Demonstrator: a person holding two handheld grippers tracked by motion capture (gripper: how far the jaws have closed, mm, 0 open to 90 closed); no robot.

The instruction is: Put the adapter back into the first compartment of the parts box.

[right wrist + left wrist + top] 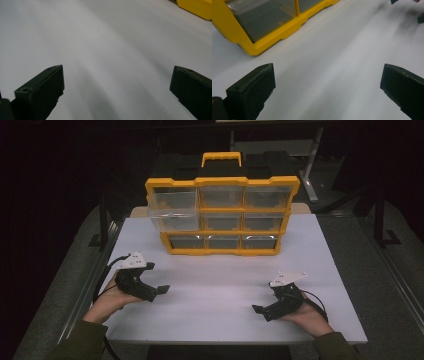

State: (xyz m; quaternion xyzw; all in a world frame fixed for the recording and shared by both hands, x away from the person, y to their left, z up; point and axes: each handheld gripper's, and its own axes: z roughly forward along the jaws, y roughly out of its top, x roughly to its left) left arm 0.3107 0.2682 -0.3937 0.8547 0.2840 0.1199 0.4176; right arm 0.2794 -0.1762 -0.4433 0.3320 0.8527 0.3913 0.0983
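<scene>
A: Item: drawer cabinet (222,215), set at the table's (220,315) far edge, long axis along it; top-left drawer (172,210) pulled out.

B: Left gripper (161,290), jaws spread, is placed nearer; right gripper (258,310), likewise spread, empty.

The organizer (222,217) stands upright at the upper centre of the high view, on the far half of the table. It is a yellow-framed case with a yellow handle (221,157) on top and nine clear drawers in three rows of three. The top-left drawer (173,210) is pulled out toward the camera and overhangs the row below; the other drawers sit flush. In the left gripper view its yellow lower corner (257,47) fills the upper left.
</scene>
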